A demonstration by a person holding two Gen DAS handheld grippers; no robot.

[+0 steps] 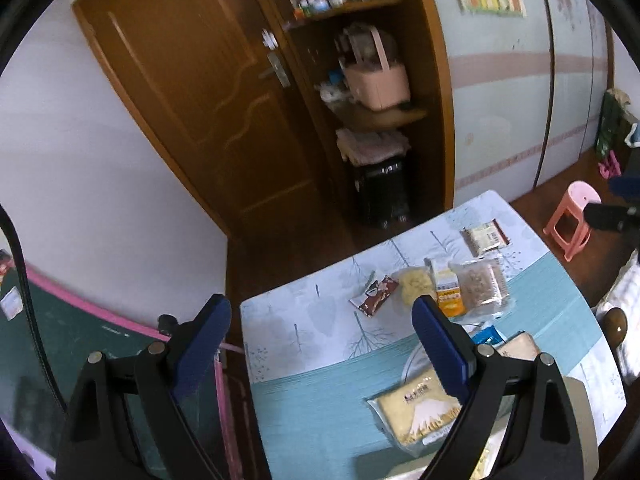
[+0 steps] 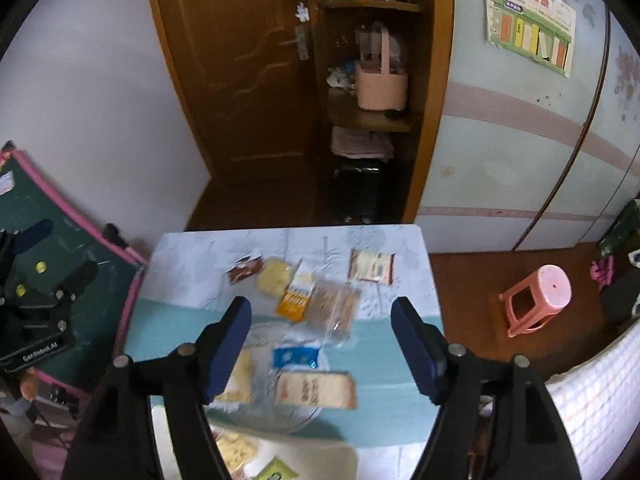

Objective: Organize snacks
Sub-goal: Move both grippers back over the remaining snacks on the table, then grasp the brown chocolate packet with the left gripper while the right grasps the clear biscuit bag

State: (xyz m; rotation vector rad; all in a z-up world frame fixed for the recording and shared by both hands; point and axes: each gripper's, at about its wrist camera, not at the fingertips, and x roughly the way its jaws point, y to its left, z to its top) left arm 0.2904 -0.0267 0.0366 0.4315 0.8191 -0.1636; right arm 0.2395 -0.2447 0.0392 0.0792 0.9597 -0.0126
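Snack packets lie on a small table with a blue-and-white cloth [image 2: 384, 360]. At the far side are a dark red packet [image 2: 245, 269], a round yellow snack [image 2: 273, 277], an orange-white packet [image 2: 298, 294], a clear bag of brown biscuits [image 2: 334, 308] and a beige packet [image 2: 372, 266]. A clear glass bowl [image 2: 280, 412] holds a blue packet [image 2: 295, 356], a beige packet [image 2: 316, 390] and a yellow packet [image 2: 238, 378]. My right gripper [image 2: 322, 344] is open above the bowl. My left gripper [image 1: 322, 340] is open and empty over the table's left edge; the yellow packet [image 1: 418, 410] lies by its right finger.
A white tray [image 2: 312, 460] with more snacks sits at the table's near edge. A pink stool [image 2: 536, 300] stands on the wooden floor to the right. A green chalkboard [image 2: 80, 256] leans left of the table. A door and shelves stand behind.
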